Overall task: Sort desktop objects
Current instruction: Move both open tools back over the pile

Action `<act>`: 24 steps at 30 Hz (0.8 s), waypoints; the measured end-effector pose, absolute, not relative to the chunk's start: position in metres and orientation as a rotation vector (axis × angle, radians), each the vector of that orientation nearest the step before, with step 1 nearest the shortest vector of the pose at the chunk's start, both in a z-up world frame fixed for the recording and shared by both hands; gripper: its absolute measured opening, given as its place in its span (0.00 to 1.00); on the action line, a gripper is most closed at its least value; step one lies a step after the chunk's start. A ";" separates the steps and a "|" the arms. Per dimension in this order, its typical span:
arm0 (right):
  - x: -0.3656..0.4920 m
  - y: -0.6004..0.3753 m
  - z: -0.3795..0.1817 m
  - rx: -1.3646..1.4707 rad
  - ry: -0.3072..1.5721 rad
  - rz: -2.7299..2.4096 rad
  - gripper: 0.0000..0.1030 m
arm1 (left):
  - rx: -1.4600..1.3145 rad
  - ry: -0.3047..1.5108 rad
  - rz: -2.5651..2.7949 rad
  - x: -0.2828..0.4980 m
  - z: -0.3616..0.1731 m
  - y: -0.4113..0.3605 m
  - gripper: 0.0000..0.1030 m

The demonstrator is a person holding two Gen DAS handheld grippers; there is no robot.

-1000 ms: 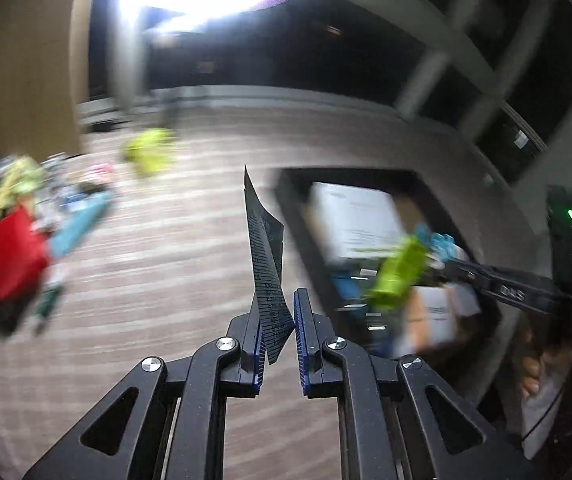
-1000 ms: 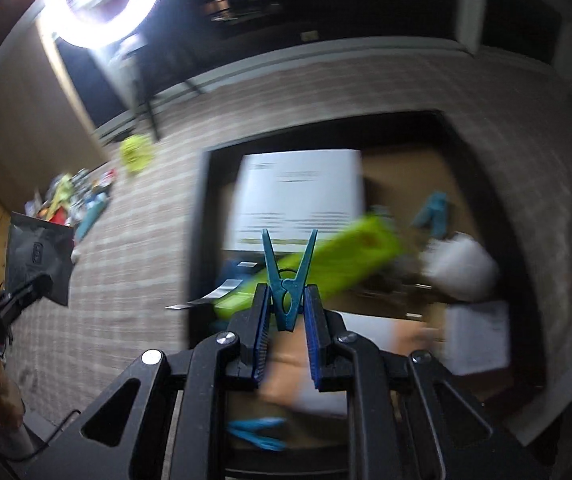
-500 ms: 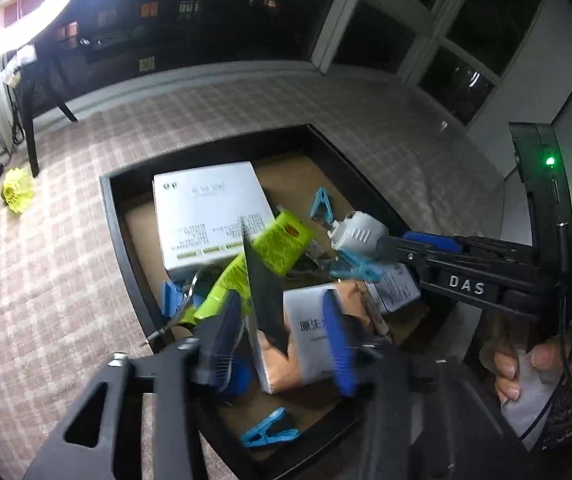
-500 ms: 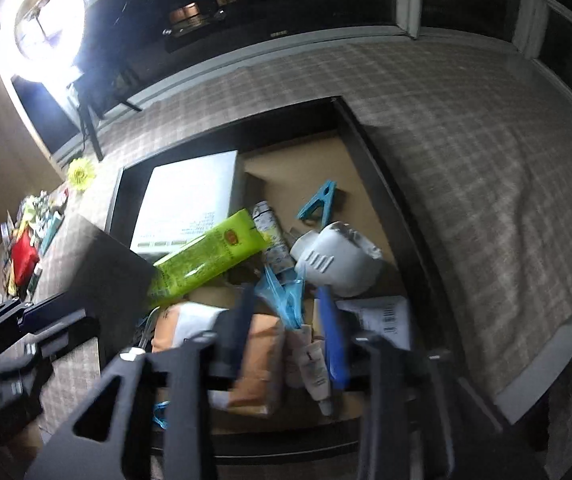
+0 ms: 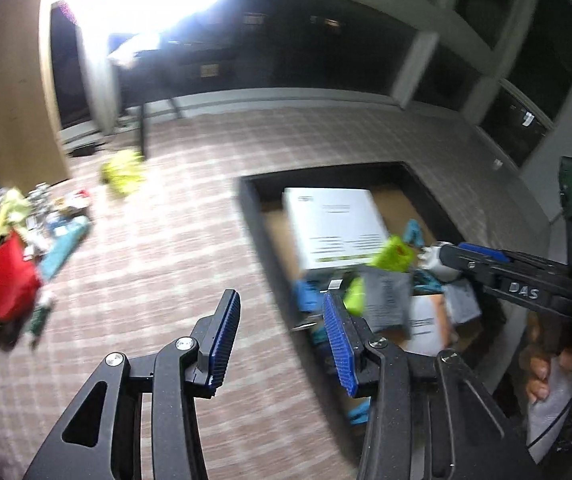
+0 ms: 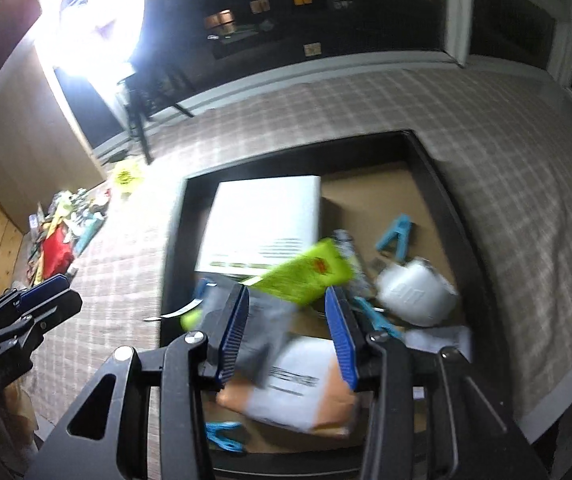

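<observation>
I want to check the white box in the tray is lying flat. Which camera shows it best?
The right wrist view: the white box lies in the black tray, top face nearly whole, only its near corner behind the green packet. The left wrist view shows it smaller, off to the side and blurred.

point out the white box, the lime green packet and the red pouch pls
white box (image 6: 262,220), right wrist view, on its bright top face.
lime green packet (image 6: 305,276), right wrist view, on the middle of its printed face.
red pouch (image 5: 10,276), left wrist view, on the middle of its red side.
</observation>
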State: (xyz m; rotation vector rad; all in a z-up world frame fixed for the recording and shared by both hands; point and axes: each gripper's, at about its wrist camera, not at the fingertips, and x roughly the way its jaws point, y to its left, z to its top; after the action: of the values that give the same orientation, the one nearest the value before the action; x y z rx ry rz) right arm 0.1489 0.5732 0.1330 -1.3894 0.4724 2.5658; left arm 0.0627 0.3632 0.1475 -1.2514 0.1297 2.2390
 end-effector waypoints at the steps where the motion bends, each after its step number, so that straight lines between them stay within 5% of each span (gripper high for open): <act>1: 0.145 0.566 0.133 -1.394 0.466 2.573 0.38 | -1.255 0.131 2.253 0.061 0.146 0.356 0.40; 24: 0.072 0.361 0.137 -1.515 0.279 2.749 0.38 | -1.308 0.066 2.549 0.037 0.151 0.140 0.46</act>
State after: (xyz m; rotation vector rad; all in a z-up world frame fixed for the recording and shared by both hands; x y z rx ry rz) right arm 0.0719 0.3614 0.1369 -1.5149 0.2787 2.7495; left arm 0.0370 0.1400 0.1509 -1.3081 0.0658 2.5487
